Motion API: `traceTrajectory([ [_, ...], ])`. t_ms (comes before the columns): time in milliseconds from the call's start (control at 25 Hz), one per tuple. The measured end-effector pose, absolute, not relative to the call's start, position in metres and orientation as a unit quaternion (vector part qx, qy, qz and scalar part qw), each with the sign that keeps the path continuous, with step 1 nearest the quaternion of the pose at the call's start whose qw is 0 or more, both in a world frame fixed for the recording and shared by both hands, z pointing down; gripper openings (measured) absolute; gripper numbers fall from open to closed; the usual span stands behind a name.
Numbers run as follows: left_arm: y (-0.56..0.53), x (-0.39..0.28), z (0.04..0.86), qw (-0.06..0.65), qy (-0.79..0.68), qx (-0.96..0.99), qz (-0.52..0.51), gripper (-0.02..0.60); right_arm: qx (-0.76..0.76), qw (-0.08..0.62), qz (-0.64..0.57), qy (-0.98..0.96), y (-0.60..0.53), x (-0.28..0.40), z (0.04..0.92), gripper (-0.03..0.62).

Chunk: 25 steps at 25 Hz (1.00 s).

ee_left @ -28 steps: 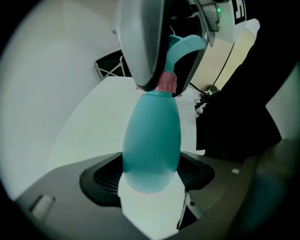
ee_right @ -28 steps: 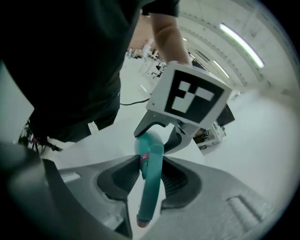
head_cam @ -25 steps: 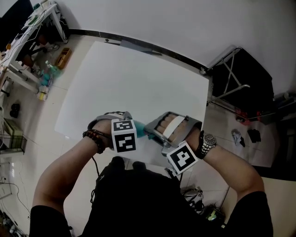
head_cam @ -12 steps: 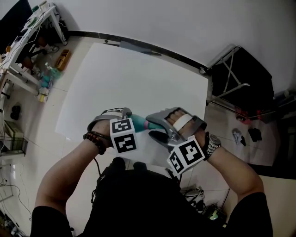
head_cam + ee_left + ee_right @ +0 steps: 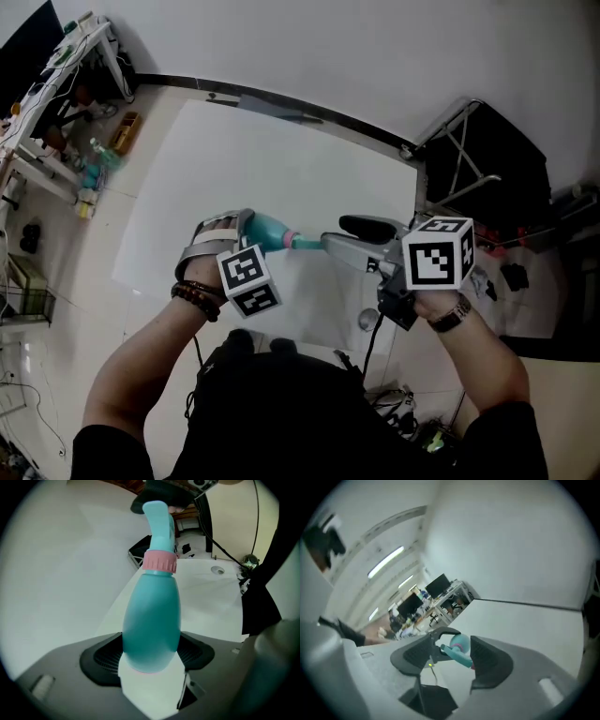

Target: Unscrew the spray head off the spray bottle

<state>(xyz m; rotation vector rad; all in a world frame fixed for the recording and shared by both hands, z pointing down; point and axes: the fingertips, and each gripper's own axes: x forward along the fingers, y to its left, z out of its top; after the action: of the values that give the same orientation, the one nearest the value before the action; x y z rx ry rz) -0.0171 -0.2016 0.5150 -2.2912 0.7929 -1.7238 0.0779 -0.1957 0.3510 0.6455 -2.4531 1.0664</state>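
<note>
My left claw (image 5: 242,230) is clamped on the fat end of the teal bottle (image 5: 267,231), both pads pressed into its sides. The bottle is held off the surface, over the near part of the white table (image 5: 281,155), with its neck toward my other hand. The pink collar (image 5: 159,562) sits on the neck and the head (image 5: 158,517) is on above it. My right claw (image 5: 330,240) has just been opening. Its jaws now stand apart with the head's tip (image 5: 457,651) between them, close to one pad and clear of the other, so they grip nothing. A dark cable (image 5: 368,349) hangs from that claw past the table's near edge. The table is bare and matte, apart from a small round fitting (image 5: 367,321) near the edge closest to me. Beyond its far edge a dark strip (image 5: 281,94) runs along the foot of a plain white wall (image 5: 375,47). To the right stands a black folding frame (image 5: 473,155) on a pale floor (image 5: 56,272), with small odds and ends scattered by it. At the far left is a cluttered desk (image 5: 56,66). The right gripper view looks past the table to ceiling light strips (image 5: 384,562) and a row of monitors (image 5: 438,587) on office desks.
</note>
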Motion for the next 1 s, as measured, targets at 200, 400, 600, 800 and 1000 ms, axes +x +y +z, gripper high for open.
traceTrajectory([
  [200,-0.219,-0.023,0.508,0.115,0.306,-0.749,-0.576,0.383,0.178,0.046,0.611,-0.770,-0.178,0.069,0.355,0.241],
  [400,-0.230,-0.022,0.499,0.159,0.334,-0.734,-0.570,0.383,0.183,-0.053,0.731,-0.655,-0.173,0.064,0.396,0.241],
  [600,-0.233,-0.018,0.486,0.188,0.354,-0.725,-0.560,0.383,0.193,-0.132,0.771,-0.593,-0.183,0.057,0.416,0.241],
  [800,-0.230,-0.010,0.485,0.226,0.355,-0.716,-0.557,0.382,0.195,-0.146,0.779,-0.578,-0.192,0.050,0.429,0.241],
  [1000,-0.228,-0.005,0.486,0.233,0.353,-0.715,-0.557,0.383,0.207,-0.123,0.774,-0.586,-0.192,0.046,0.438,0.207],
])
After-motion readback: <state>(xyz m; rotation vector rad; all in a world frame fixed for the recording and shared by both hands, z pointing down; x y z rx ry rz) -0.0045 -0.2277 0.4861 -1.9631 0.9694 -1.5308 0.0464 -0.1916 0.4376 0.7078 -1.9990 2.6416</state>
